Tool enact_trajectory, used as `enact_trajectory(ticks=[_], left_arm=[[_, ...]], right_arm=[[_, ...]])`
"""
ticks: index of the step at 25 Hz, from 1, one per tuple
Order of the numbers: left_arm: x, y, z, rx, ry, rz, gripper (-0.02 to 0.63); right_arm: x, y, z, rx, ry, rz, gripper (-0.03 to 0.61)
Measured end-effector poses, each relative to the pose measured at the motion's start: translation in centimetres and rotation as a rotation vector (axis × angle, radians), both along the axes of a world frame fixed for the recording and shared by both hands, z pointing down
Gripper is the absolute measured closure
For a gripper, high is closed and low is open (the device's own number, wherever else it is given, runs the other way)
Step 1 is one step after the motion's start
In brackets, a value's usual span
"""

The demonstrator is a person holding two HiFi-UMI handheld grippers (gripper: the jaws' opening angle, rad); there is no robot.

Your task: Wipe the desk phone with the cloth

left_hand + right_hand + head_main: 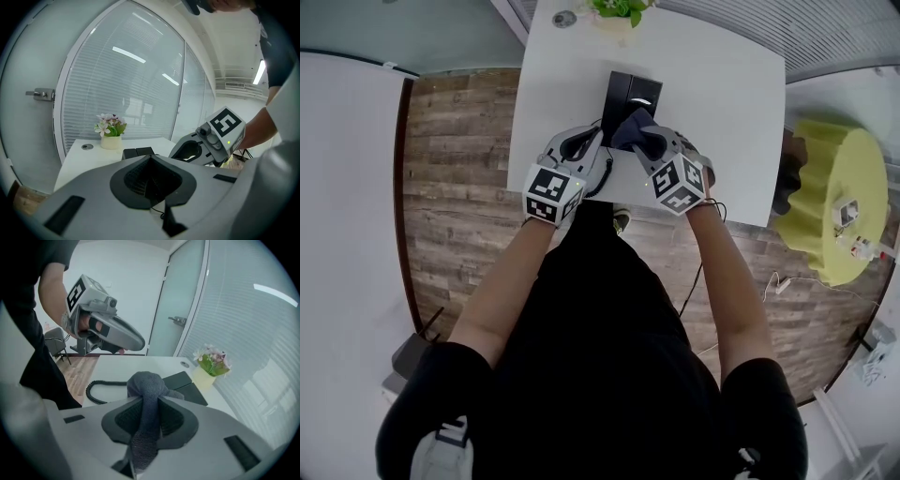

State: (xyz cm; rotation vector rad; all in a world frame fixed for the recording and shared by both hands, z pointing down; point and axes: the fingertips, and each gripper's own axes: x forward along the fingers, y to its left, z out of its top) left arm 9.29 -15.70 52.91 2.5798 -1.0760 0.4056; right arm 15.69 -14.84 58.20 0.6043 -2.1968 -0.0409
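Observation:
A black desk phone [630, 97] stands in the middle of the white table [722, 122]. My right gripper [649, 141] is shut on a dark grey cloth [632, 129], which bunches over the phone's near end. In the right gripper view the cloth [145, 394] runs between the pads and bulges out in front, with the phone [185, 382] just beyond it. My left gripper [589, 141] hangs beside the phone's left edge, above the coiled cord [605, 174]. Its jaws are shut with nothing between them. The phone [138, 152] shows past them.
A small pot of flowers [619, 14] and a round cable grommet [564, 19] sit at the table's far edge. A yellow-green round stool [834, 202] stands right of the table. Wooden floor lies to the left, and a glass wall with blinds is behind.

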Motion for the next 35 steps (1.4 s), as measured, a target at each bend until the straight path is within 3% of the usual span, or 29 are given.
enact_trajectory(ticks=[14,35], left_arm=[[-0.8,-6.6,-1.2,0.022,-0.008,-0.026,0.603],[-1.5,-11.6,1.9,-0.036,-0.013,-0.037,0.603]], right_arm=[[-1.3,-7.6,-4.4,0.117,-0.059,0.026,0.489],[-3.3,-12.4,0.3,0.072,-0.053,0.016,0.491]])
